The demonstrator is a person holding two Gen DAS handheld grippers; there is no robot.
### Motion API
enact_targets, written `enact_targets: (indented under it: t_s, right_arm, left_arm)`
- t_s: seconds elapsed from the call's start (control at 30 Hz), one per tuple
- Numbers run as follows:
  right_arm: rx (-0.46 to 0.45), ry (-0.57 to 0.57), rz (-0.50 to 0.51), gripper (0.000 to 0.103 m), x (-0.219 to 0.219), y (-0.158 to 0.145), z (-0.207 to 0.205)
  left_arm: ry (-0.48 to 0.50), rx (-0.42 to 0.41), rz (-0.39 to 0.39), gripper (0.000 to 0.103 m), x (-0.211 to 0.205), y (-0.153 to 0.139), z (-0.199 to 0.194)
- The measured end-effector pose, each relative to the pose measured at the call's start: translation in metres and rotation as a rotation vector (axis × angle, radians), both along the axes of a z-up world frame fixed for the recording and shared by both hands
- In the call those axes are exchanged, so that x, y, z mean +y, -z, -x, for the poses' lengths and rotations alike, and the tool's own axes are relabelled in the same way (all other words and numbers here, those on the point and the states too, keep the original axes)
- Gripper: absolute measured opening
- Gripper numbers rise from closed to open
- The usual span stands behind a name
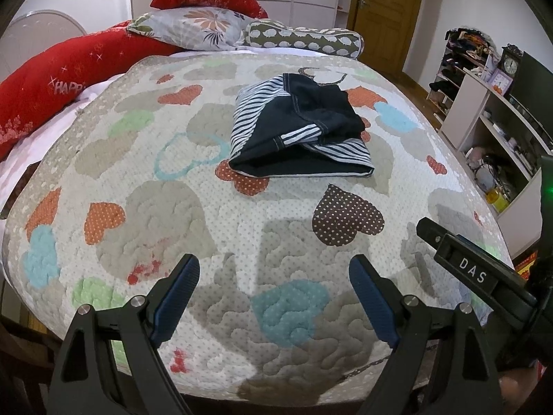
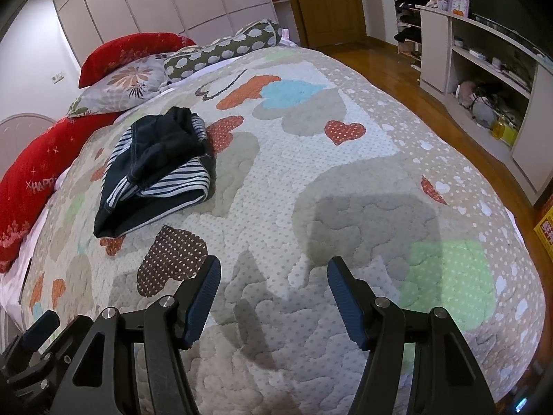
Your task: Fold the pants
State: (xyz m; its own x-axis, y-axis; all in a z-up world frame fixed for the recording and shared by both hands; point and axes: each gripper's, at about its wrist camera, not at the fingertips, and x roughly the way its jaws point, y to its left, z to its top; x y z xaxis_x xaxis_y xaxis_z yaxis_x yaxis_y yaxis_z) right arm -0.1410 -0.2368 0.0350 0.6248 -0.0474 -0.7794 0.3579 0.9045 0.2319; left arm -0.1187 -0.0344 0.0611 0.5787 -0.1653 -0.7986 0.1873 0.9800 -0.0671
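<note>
Folded pants (image 1: 300, 128) lie mid-bed (image 1: 138, 207), pillows (image 1: 188, 27) beyond; the near bed edge is cut off. Left tool (image 1: 274, 266) and right tool (image 2: 273, 269) gape wide, empty.

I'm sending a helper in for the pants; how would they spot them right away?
Look at the bed's heart-patterned quilt. Near its middle, short of the pillows, lies one bundle: the pants, dark navy with striped panels, the only clothing on the quilt.

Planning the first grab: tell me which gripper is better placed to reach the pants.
Left, marginally. The pants lie almost straight ahead of the open left gripper; from the open right gripper they sit off to its left.
</note>
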Motion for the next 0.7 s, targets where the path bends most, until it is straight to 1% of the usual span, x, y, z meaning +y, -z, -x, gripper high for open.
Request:
enact_targets:
  t_s: [0.57,0.7]
  right_arm:
    - [0.003,-0.003,0.005,0.069,0.0,0.002,0.0]
    - [-0.043,0.014,0.049,0.069,-0.002,-0.004,0.004]
  left_arm:
    - [-0.01,0.038,0.017,0.087,0.003,0.011,-0.004]
    - [-0.015,0.058,0.022,0.087,0.002,0.017,-0.008]
